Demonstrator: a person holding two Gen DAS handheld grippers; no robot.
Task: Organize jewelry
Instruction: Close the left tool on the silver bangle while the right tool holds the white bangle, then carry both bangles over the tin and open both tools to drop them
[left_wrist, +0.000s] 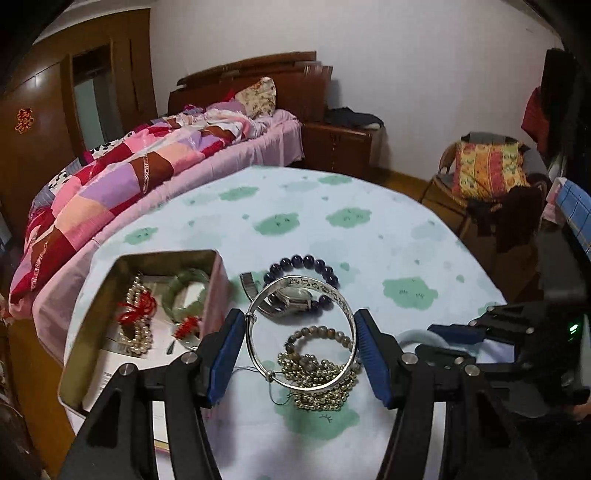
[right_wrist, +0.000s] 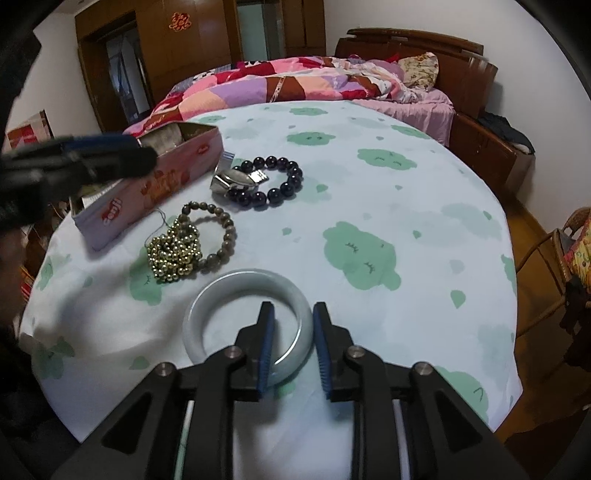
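Now, left wrist view: left claw (left_wrist: 301, 356) clenched on one silver bangle (left_wrist: 301, 332), lifted over the tabletop (left_wrist: 369, 192); next move, I'd judge, is left to the tin (left_wrist: 96, 332), already holding two bracelets. Right wrist view: right claw (right_wrist: 293, 350) released, straddling one white jade bangle's (right_wrist: 247, 325) rim; three bead pieces, one watch (right_wrist: 236, 181) remain.
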